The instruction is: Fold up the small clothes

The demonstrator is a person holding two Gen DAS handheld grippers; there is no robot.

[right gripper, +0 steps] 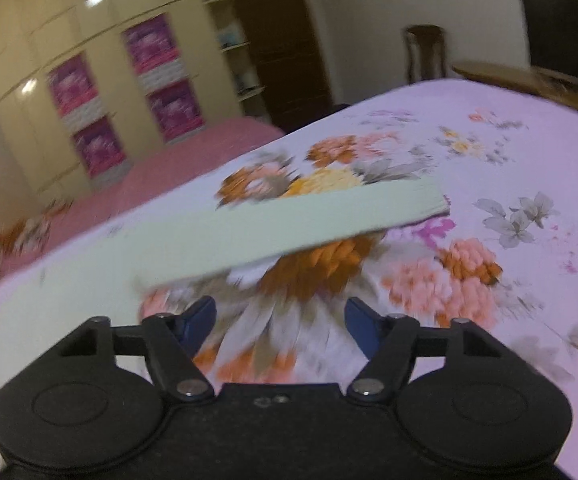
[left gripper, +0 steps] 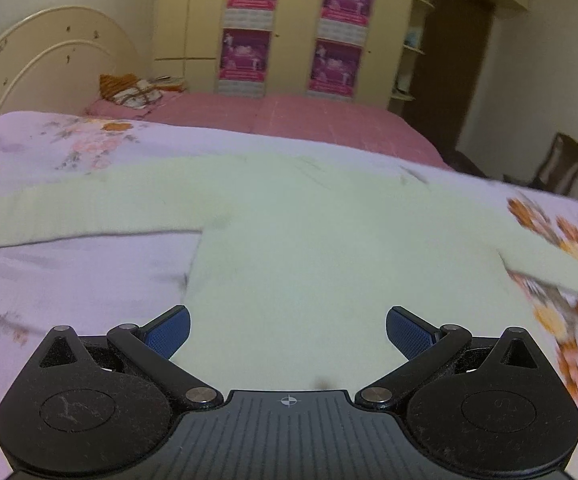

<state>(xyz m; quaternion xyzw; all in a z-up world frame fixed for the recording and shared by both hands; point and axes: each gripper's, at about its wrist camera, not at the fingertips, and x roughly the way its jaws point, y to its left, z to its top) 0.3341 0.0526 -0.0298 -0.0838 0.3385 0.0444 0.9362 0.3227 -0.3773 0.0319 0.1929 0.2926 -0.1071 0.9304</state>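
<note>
A pale green long-sleeved top [left gripper: 309,232] lies spread flat on a floral lilac bedsheet [left gripper: 69,272], sleeves out to both sides. My left gripper [left gripper: 287,330] is open and empty, just above the top's lower body near the hem. In the right wrist view one sleeve of the top [right gripper: 289,220] stretches across the sheet [right gripper: 509,168], its cuff at the right. My right gripper [right gripper: 280,320] is open and empty over the flower print, just short of the sleeve.
A pink bed [left gripper: 289,120] with a cream headboard [left gripper: 49,52] and a pile of cloth [left gripper: 137,90] lies beyond. Cream wardrobes with pink posters [left gripper: 249,28] line the back wall. A wooden chair [right gripper: 425,54] and a dark doorway [left gripper: 453,72] stand at the right.
</note>
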